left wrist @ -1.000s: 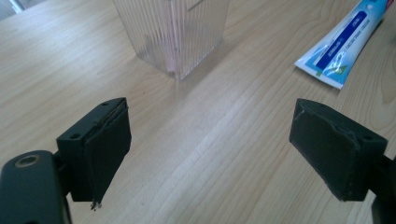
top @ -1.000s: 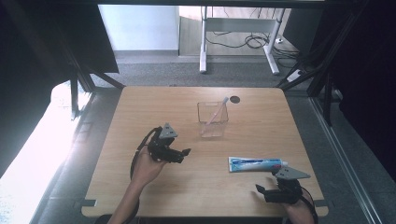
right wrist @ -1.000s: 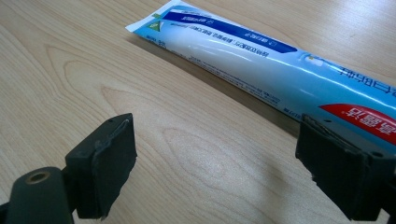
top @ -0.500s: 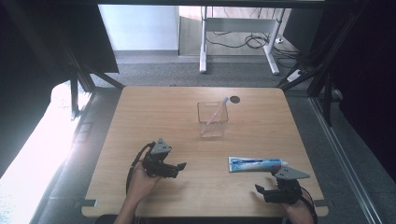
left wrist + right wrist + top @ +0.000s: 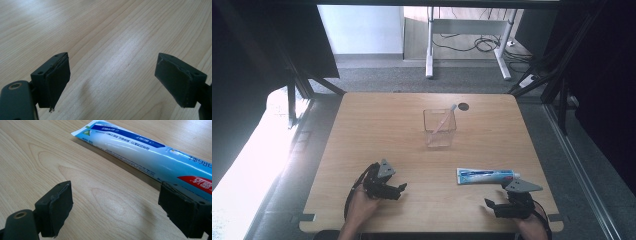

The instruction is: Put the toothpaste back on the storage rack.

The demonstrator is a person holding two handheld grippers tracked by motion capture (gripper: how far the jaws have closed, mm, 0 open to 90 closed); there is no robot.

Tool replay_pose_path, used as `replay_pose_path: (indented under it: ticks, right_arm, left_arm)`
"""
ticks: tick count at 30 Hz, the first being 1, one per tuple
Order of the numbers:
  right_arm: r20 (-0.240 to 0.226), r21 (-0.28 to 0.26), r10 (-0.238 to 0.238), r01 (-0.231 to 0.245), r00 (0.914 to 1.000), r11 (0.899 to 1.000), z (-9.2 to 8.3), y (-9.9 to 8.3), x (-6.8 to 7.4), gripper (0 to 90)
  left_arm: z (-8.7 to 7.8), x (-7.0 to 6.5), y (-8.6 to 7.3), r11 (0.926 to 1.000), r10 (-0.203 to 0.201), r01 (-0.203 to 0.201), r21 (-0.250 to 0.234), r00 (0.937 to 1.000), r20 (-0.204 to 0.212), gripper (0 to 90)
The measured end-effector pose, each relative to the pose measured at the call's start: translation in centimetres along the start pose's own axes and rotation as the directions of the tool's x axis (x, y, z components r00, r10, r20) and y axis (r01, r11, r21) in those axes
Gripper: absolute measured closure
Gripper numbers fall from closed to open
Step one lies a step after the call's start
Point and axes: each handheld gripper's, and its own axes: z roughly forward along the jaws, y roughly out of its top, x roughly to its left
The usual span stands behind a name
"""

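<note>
Pale wooden table (image 5: 377, 125) carries a toothpaste tube (image 5: 486, 175) lying flat just beyond the right gripper (image 5: 498, 205), whose jaws stand wide and empty, like the left gripper's (image 5: 398, 190). If gripped off-centre, the slick tube could be pushed away or squeezed.

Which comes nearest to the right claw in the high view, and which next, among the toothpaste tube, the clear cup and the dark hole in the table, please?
From the right claw:
1. Toothpaste tube: lying flat just beyond the claw, near the table's front right.
2. Clear cup: mid-table, with a toothbrush leaning inside.
3. Dark hole: behind the cup, near the far edge.
</note>
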Motion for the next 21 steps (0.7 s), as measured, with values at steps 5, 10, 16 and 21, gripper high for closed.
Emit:
replay_pose_path:
  ticks: [5,10,16,21]
  right_arm:
    - [-0.004,0.024,0.009,-0.009,0.9999,1.000,0.0,0.3,-0.3,12.3]
    - [-0.026,0.052,0.035,-0.033,0.9991,0.998,-0.1,0.7,-0.6,11.5]
    - [-0.031,0.079,0.071,-0.069,0.9970,0.995,0.0,1.1,-0.7,11.4]
    - [-0.050,0.067,0.100,-0.097,0.9937,0.993,-0.5,1.6,-0.7,13.8]
  left_arm:
    - [-0.2,0.0,-0.1,0.9998,-0.001,0.001,-0.018,1.0000,-0.002,13.3]
    - [-0.3,-0.4,-0.1,0.9994,0.033,-0.033,-0.011,0.9994,0.003,13.3]
    - [-0.4,-0.2,-0.2,0.9992,0.035,-0.034,-0.021,0.9993,0.011,13.3]
    - [-0.5,-0.1,-0.2,0.9991,0.035,-0.034,-0.024,0.9993,0.011,13.3]
